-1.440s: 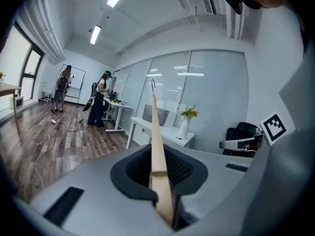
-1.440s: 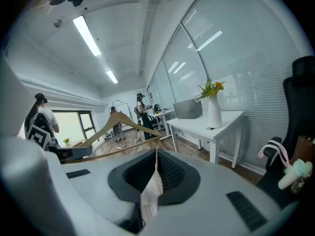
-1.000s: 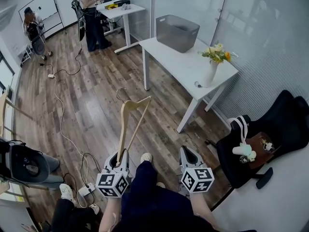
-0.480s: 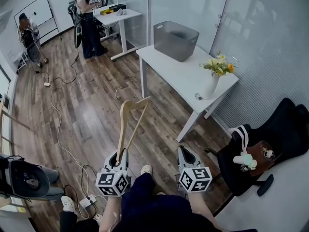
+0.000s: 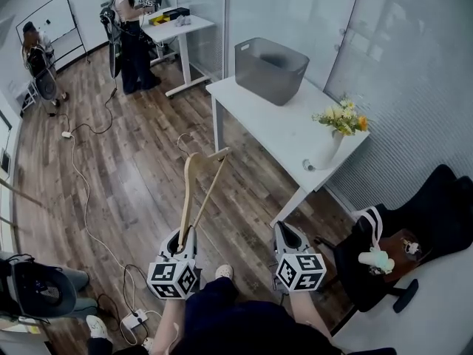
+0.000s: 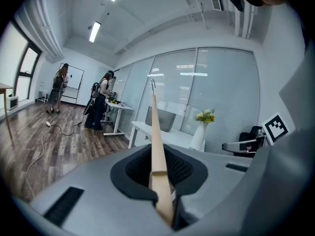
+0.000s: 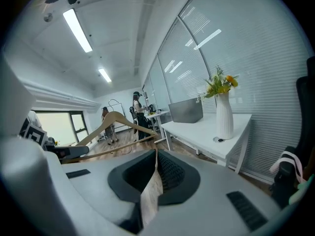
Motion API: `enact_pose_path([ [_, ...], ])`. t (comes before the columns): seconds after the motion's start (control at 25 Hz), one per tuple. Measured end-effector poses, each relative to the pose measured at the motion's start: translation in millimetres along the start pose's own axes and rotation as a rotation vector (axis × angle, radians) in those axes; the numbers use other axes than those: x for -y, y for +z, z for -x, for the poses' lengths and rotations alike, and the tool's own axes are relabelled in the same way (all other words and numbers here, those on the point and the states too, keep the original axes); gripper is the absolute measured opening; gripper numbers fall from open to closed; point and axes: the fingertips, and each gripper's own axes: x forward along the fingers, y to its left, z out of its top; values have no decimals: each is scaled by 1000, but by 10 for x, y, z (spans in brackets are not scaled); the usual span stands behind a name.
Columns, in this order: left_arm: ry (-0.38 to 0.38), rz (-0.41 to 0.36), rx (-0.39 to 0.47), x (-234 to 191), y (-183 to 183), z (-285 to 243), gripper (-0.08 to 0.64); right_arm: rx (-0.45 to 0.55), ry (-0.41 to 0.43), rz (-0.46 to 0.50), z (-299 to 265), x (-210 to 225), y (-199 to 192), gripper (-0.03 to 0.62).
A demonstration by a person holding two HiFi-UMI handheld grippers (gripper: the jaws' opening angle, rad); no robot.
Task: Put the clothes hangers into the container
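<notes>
Left hand-held gripper (image 5: 182,237): jaws clamped on the lower end of a pale wooden clothes hanger (image 5: 188,194). The hanger stands up and away from the jaws, and its thin metal hook (image 5: 185,140) is at the far tip. In the left gripper view the wood (image 6: 157,132) runs straight out from between the pads.

Right hand-held gripper (image 5: 287,231): jaws together, nothing between them. It is level with the left one and beside it, with the person's dark-trousered leg (image 5: 222,302) between the two.

Landmark: long white rectangular surface (image 5: 281,128).
- The hanger is off the surface, over the brown wood-plank floor (image 5: 133,168) on its left side and near its front end. It touches nothing but the gripper.
- A grey rectangular plastic container (image 5: 270,69) stands on the far end of the surface, open top up. It is well apart from the hanger.
- A white vase (image 5: 325,150) with yellow flowers (image 5: 341,117) stands at the near right corner of the surface.
- A black office chair (image 5: 436,205) is to the right of the surface, with small items on its seat.
- Cables (image 5: 81,176) trail over the floor to the left of the surface.
- Two people stand beyond its far end, one of them at a second white desk (image 5: 177,26).
</notes>
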Motion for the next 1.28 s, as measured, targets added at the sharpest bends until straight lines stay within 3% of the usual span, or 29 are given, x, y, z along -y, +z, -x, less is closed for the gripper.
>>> enact_pose_path([
  [0.72, -16, -6, -25, -557, 247, -748, 54, -15, -31, -13, -881, 35, 253, 35],
  [1.28, -30, 0, -48, -760, 215, -792, 54, -24, -43, -40, -1067, -30, 219, 35],
])
